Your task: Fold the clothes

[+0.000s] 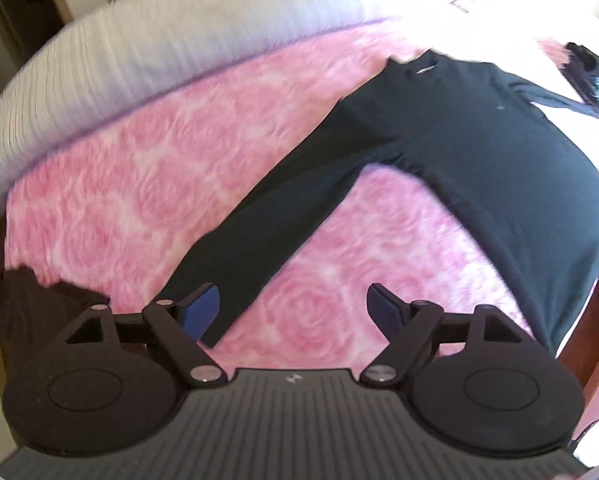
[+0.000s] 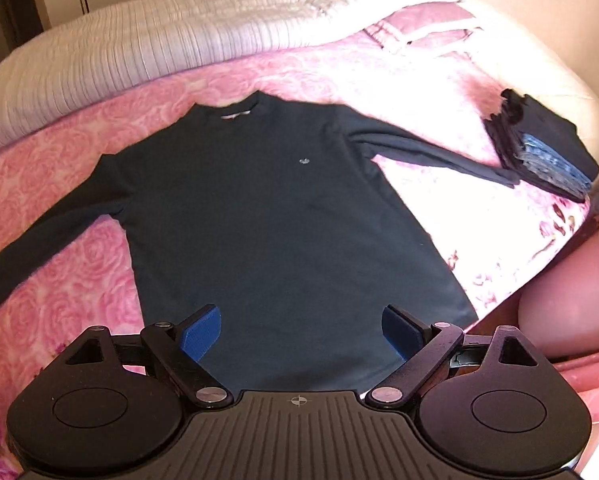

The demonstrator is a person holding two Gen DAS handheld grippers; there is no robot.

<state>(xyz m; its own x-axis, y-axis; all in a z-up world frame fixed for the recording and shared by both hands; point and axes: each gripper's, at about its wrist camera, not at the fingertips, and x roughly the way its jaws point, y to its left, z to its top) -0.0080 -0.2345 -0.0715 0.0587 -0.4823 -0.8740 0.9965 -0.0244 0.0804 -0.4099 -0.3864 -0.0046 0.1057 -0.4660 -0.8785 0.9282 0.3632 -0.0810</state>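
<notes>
Currently: shirt (image 2: 267, 208) lies flat, face up on bed (image 2: 59, 216), both sleeves spread, w/ collar at 12 o'clock; no fold made yet. Folded stack (image 2: 547, 152) at 2 o'clock suggests earlier items done. Left gripper (image 1: 293, 306) & right gripper (image 2: 301, 330): jaws wide apart, nothing between. Chest logo (image 2: 303, 161) small, pale; neck label too blurred to read.

Dark long-sleeved shirt (image 2: 283, 216) spread flat
</notes>
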